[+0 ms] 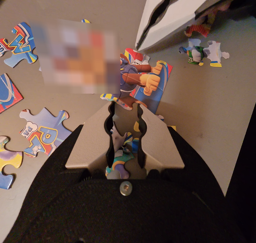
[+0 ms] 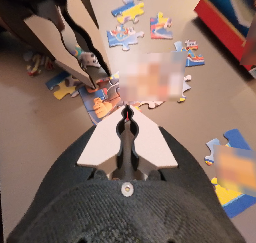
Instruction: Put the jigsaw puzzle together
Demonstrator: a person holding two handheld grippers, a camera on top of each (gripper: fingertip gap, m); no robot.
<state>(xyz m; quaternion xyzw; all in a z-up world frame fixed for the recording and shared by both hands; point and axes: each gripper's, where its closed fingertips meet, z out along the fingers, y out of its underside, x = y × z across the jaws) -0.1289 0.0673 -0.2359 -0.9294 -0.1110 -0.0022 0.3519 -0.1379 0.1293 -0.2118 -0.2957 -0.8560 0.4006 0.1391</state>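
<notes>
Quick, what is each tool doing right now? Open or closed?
Left tool: open, holding nothing, tips over the joined puzzle pieces.
Right tool: closed, nothing visibly held.

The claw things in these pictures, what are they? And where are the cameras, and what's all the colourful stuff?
They are two hand-held grabbers; a person holds one in each hand, with a camera on each looking along its fingers. One picture looks along the left claw, which is open over the joined-up part of a cartoon jigsaw. The other looks along the right claw, pinched shut with its tips at that same joined part. Neither holds anything. Loose puzzle pieces lie scattered on the grey surface.
</notes>
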